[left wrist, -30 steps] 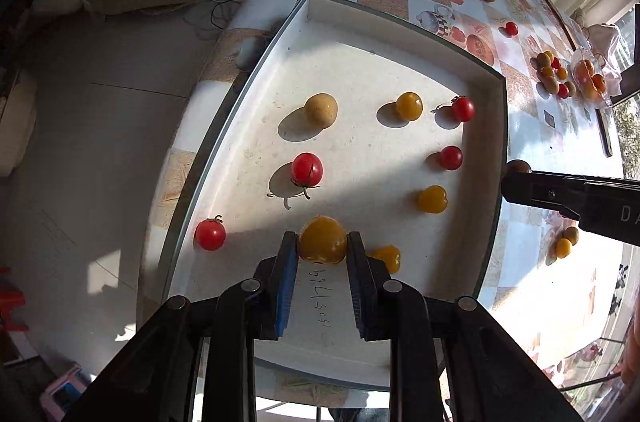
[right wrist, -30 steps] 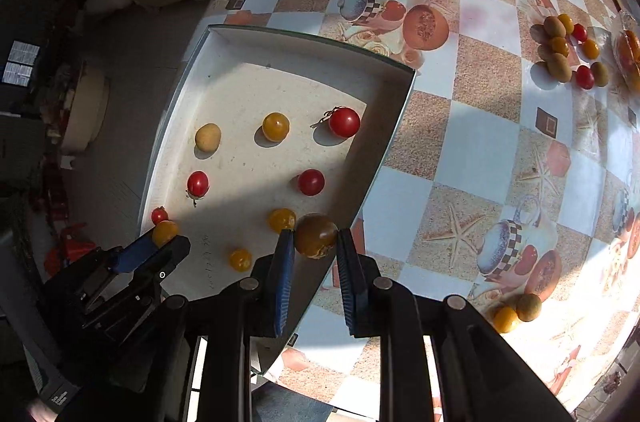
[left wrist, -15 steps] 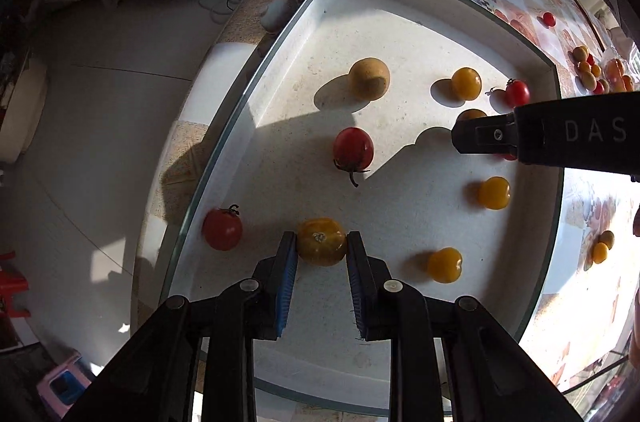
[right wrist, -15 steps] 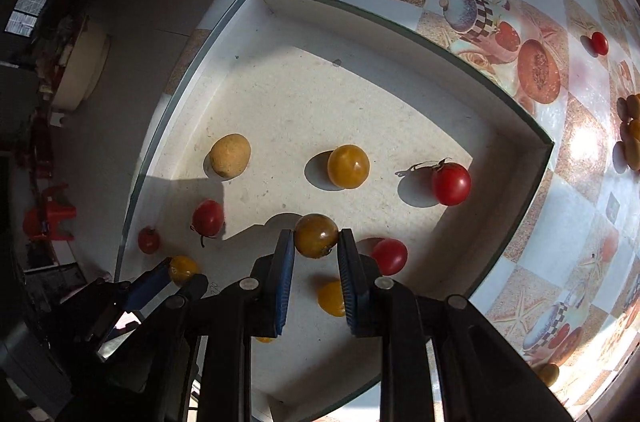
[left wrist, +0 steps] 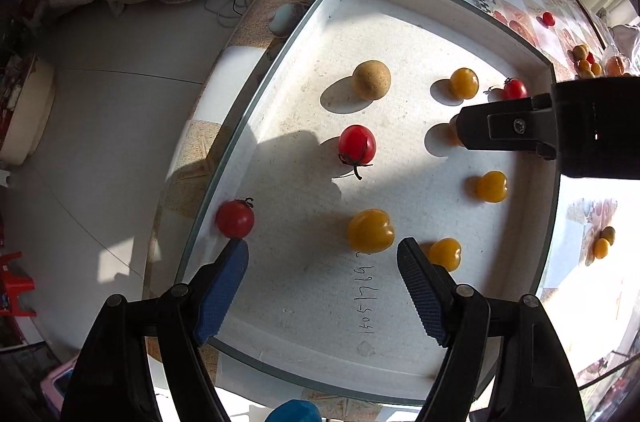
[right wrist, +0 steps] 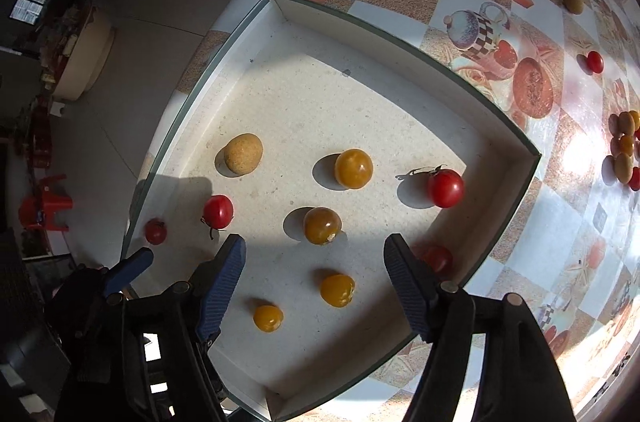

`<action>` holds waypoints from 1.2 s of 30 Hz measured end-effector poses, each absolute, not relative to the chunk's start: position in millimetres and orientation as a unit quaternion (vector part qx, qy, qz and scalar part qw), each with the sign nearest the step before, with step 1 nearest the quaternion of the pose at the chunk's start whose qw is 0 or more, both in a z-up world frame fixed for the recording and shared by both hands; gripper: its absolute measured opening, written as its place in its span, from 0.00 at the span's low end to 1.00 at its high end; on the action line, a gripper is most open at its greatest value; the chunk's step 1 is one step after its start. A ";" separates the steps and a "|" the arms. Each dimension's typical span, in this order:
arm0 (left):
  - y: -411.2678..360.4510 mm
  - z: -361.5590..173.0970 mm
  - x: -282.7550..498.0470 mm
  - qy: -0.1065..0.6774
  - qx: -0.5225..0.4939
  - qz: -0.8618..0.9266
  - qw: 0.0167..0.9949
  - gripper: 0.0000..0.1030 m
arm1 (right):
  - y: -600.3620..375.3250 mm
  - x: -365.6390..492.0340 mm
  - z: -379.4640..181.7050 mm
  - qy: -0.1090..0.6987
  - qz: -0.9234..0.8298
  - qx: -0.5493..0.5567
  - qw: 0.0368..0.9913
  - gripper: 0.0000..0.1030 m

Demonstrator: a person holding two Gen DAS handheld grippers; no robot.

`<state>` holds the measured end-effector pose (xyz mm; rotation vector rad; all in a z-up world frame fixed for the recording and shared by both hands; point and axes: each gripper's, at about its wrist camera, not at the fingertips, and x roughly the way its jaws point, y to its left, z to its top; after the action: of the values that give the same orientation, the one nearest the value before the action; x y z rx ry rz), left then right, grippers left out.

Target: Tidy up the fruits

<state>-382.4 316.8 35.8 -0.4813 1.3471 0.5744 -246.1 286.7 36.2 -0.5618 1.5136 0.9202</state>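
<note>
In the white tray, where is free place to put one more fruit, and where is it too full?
The tray is bare between its far wall and the row of tan fruit, yellow tomato and red tomato. The near half, around the brownish tomato, is crowded.

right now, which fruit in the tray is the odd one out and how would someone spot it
Look in the white tray on the checkered table. Go to its left side, nearest the table edge, where the tan fruit lies at the left end of the far row. It alone is dull, matte and speckled beige; its neighbours are glossy red or yellow tomatoes.
</note>
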 end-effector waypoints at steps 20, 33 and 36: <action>304.2 91.3 -370.2 0.618 -0.159 0.253 0.727 1.00 | 218.3 -251.6 109.3 0.603 0.356 -0.283 0.656 1.00; 278.3 117.8 -374.7 0.628 -0.133 0.226 0.733 1.00 | 187.1 -253.8 138.5 0.600 0.352 -0.275 0.663 1.00; 273.1 121.7 -375.0 0.629 -0.126 0.226 0.733 1.00 | 184.8 -250.9 143.5 0.592 0.352 -0.279 0.669 1.00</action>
<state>-375.0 273.1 121.7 -0.2776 1.3836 0.4975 -250.9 184.8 143.5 -0.6288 1.3359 0.7935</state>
